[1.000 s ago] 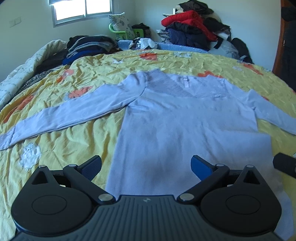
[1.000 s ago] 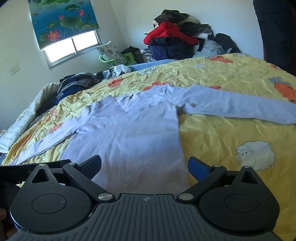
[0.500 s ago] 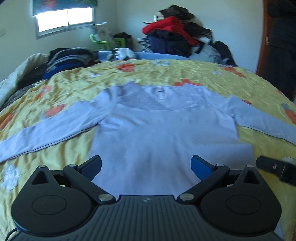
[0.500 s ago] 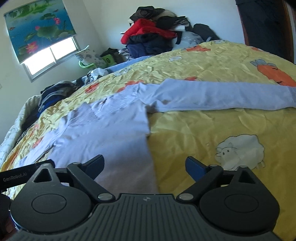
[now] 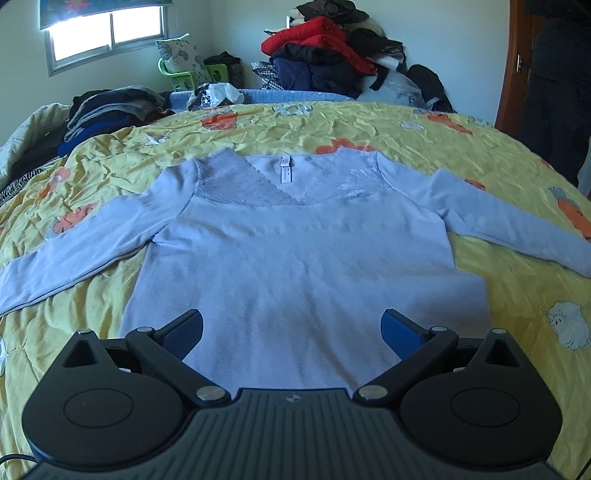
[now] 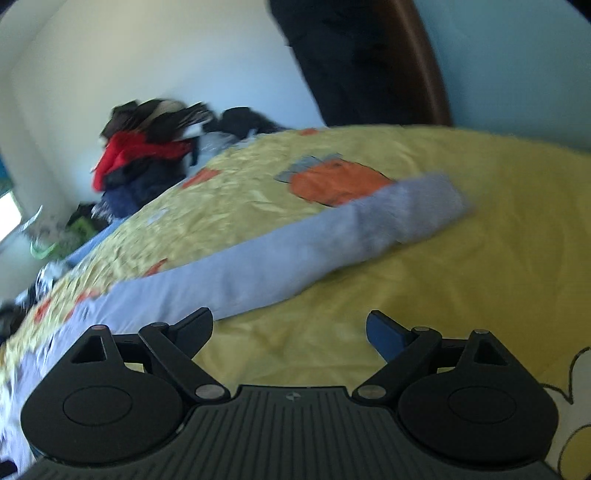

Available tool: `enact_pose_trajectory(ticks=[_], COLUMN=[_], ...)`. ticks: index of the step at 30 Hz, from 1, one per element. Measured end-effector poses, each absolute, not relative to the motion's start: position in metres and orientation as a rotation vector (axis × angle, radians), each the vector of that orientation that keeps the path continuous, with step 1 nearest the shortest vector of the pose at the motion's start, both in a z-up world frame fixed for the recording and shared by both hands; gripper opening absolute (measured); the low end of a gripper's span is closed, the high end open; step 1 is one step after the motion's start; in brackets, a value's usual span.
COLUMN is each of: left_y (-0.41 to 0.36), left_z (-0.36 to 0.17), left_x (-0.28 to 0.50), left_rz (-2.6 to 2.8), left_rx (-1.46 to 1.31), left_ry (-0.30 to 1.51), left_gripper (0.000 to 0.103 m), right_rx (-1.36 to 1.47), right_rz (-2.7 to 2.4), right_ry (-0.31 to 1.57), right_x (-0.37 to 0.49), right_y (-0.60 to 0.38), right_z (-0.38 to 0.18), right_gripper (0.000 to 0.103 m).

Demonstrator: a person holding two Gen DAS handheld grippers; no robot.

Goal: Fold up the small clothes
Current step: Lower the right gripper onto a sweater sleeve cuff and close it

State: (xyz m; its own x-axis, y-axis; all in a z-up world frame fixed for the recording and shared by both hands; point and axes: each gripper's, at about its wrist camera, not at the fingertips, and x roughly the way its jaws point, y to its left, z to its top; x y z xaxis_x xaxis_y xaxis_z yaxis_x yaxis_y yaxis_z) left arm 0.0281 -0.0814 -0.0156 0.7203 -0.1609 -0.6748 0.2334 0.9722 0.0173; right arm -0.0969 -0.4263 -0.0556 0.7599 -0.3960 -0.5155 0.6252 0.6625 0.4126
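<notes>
Both spread: left claw point(image 5: 291, 330) over the sweater point(image 5: 295, 258) hem, right claw point(image 6: 290, 332), slightly narrowed, near its sleeve point(image 6: 295, 251).

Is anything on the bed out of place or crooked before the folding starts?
Nothing stands out. The lilac sweater lies flat, front up, both sleeves spread, on the yellow bedspread, which is only creased. Both grippers are open and empty.

Yellow bed point(image 5: 369, 133) w/ lilac top point(image 5: 295, 258) flat, clothes pile point(image 5: 107, 110).

Daylight from your window point(image 5: 107, 33), blown out; bed point(image 5: 369, 125) evenly lit, sharp. Right wrist view: heavy motion blur, edges bowed.
</notes>
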Motion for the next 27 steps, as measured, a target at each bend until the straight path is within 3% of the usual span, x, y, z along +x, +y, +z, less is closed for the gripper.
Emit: enact_pose_trajectory(ticks=[7,10,16,19,21,23,27], left_y=[-0.087,-0.088,-0.088,-0.087,-0.085,-0.081,-0.071], left_z=[-0.019,-0.020,-0.023,-0.021,-0.019,-0.019,-0.018], left_x=[0.031,0.033,0.041,0.045,0.048,0.051,0.055], left_rz=[-0.217,-0.212,-0.204,-0.190,-0.180,-0.167,-0.141], left_rx=[0.123,0.126,0.130,0.136,0.131,0.121,0.101], left_ry=[0.754,0.751,0.772,0.761,0.758,0.762,0.769], left_gripper=[0.103,0.103,0.103,0.103,0.103,0.103,0.103], right_rx=[0.669,0.740,0.890,0.938,0.964,1.002,0.962], right_rz=[-0.628,-0.650,-0.604,-0.608,-0.616,-0.627,-0.624], right_ry=[0.264,0.225,0.167,0.162,0.169,0.167,0.161], right_x=[-0.087,-0.078,-0.066,-0.058,-0.053,-0.052,-0.051], right_y=[-0.463,-0.485,-0.513,-0.524,-0.530,-0.534,-0.528], right_z=[-0.067,-0.070,-0.080,-0.086,-0.090,-0.095,-0.085], right_gripper=[0.088,0.080,0.055,0.034,0.015,0.010,0.010])
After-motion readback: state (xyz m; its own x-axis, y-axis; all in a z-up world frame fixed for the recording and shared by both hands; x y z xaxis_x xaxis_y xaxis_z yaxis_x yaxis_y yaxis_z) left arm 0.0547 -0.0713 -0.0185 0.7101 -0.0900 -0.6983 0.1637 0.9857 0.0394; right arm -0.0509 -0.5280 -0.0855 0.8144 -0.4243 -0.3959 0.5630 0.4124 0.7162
